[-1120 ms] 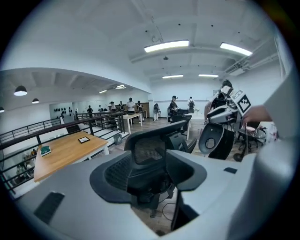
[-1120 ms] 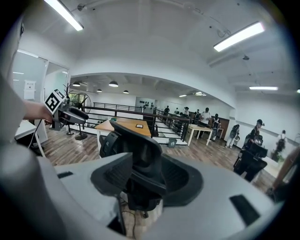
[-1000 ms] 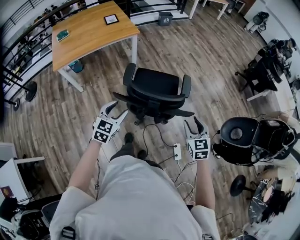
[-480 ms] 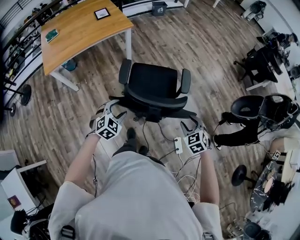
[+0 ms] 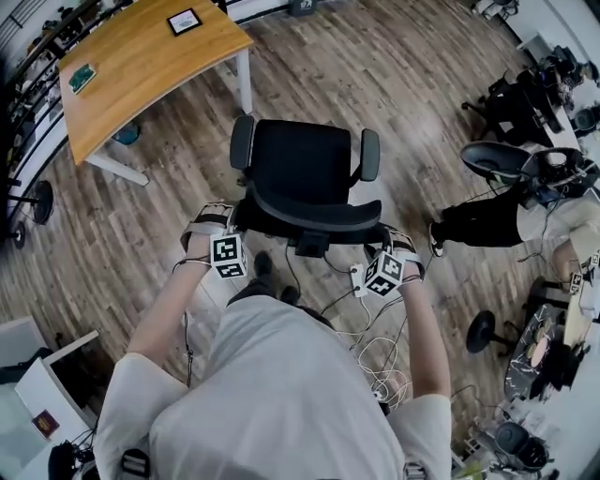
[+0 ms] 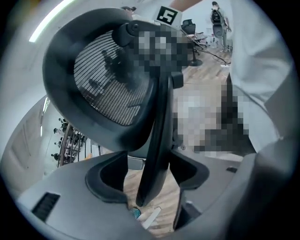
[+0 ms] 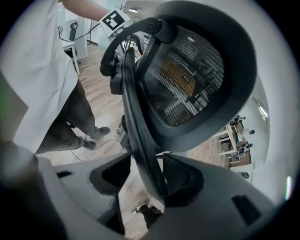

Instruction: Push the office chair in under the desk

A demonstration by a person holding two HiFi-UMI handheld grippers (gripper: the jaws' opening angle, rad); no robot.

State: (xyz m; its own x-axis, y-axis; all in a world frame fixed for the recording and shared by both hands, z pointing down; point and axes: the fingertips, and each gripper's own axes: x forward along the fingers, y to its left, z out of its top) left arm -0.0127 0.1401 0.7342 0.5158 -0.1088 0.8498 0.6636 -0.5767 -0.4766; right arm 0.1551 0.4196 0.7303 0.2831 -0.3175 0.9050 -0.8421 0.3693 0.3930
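Office chair [image 5: 305,173] stands on the wood floor [image 5: 394,84] near the desk [image 5: 141,66], not under it. Left gripper [image 5: 221,217] and right gripper [image 5: 386,240]: jaws opening, backrest frame [image 6: 157,136] between each pair, not clamped. Framed card [image 5: 184,21] print is too small to read. Only the gripper views show the mesh backrest [image 7: 187,79]. Only the head view shows the desk.

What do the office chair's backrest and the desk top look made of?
Black office chair backrest: fine mesh you can see through, in a matte, probably plastic frame. Curved orange-brown desk top: smooth wood or wood-look laminate; which one, cannot tell.
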